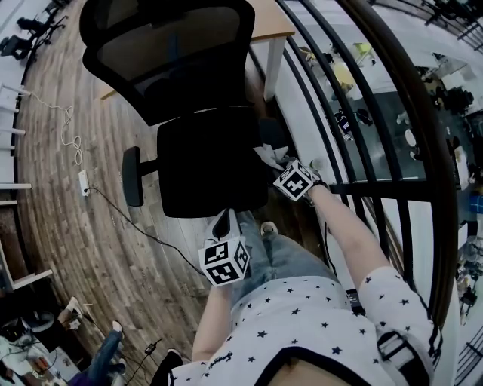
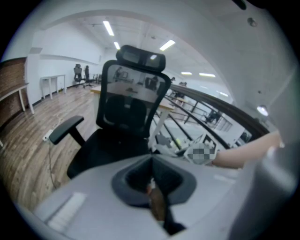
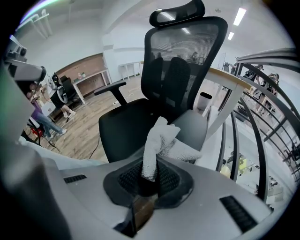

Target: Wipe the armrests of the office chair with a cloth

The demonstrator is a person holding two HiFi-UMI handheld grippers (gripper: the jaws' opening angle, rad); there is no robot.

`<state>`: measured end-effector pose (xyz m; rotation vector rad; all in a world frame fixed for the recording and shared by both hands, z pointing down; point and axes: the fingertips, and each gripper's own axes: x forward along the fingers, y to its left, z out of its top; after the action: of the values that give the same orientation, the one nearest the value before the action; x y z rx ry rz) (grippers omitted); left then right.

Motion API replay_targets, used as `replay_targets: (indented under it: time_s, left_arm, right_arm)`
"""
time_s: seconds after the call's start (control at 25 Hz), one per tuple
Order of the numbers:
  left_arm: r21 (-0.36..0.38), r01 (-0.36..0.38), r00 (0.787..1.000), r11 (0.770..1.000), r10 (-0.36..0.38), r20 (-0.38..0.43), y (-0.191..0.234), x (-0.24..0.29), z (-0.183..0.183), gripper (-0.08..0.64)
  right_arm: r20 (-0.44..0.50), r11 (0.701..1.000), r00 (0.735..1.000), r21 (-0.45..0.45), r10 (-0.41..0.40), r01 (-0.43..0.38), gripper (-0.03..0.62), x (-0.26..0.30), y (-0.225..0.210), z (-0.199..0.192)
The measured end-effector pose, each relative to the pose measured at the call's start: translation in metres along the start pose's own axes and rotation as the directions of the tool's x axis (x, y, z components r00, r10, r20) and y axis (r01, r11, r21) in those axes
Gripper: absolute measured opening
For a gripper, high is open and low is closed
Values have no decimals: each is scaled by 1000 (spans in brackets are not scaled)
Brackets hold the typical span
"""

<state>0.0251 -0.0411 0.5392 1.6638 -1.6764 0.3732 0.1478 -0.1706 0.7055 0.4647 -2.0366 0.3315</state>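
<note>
In the head view, the top edge cuts off the headrest of the office chair (image 1: 204, 151), and the seat hides the base. The cloth (image 1: 269, 157) partly covers the right armrest and is itself mostly behind the right gripper (image 1: 284, 167).

From the chair (image 1: 211, 158) seat, open floor (image 1: 53, 226) lies at 9 o'clock past the armrest (image 1: 133, 176). At 3 o'clock the railing (image 1: 377, 188) crowds the right gripper (image 3: 150, 176) clamping the cloth (image 3: 161, 140); a desk (image 1: 268, 22) blocks 12 o'clock.
</note>
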Motion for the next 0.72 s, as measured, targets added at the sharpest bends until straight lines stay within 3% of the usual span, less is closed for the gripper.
replay_targets:
  time_s: [0.72]
  left_arm:
    - [-9,-16,999,1000,17,34,-11,-16,-10,6]
  right_arm:
    - [-4,998,1000,-67,-3,3,31,-11,26,-21]
